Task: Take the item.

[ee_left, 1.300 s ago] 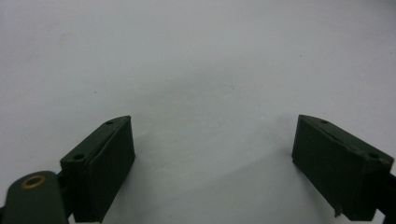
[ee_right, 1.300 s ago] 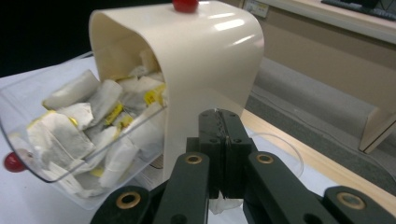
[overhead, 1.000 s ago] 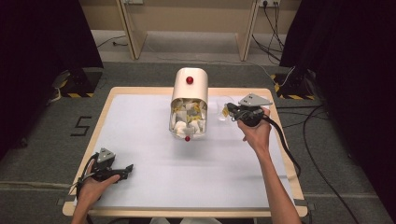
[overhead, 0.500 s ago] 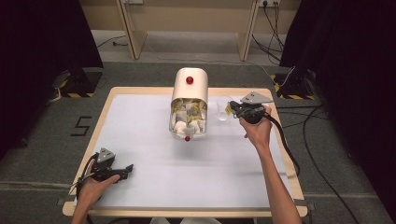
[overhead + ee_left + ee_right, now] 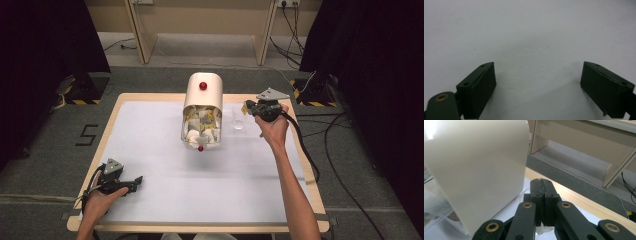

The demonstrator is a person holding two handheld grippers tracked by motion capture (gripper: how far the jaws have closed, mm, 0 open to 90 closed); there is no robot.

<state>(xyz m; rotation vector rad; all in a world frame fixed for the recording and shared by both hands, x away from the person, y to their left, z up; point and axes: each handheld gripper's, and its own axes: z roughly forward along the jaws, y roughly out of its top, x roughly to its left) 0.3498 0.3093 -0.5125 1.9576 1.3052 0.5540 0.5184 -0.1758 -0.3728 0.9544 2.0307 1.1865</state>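
Observation:
A cream dispenser box [image 5: 202, 97] with red knobs stands at the table's far middle; its clear front shows several white and yellow packets [image 5: 201, 125]. My right gripper [image 5: 246, 107] hovers just right of it, shut, with a thin white packet edge pinched between the jaws [image 5: 540, 180]. In the right gripper view the cream box's side [image 5: 481, 170] is close on the left. A small clear cup [image 5: 238, 121] stands on the mat below that gripper's tip. My left gripper [image 5: 136, 180] rests at the table's front left, open [image 5: 538, 64], with bare white mat between its jaws.
A white mat [image 5: 210, 195] covers the wooden table [image 5: 310, 180]. Beyond the far edge are grey carpet, wooden furniture legs [image 5: 142, 35] and floor cables [image 5: 345, 165]. A black cable trails from the right gripper along the table's right side.
The right gripper has lifted slightly and drawn a little away from the dispenser toward the right. The left gripper has stayed put.

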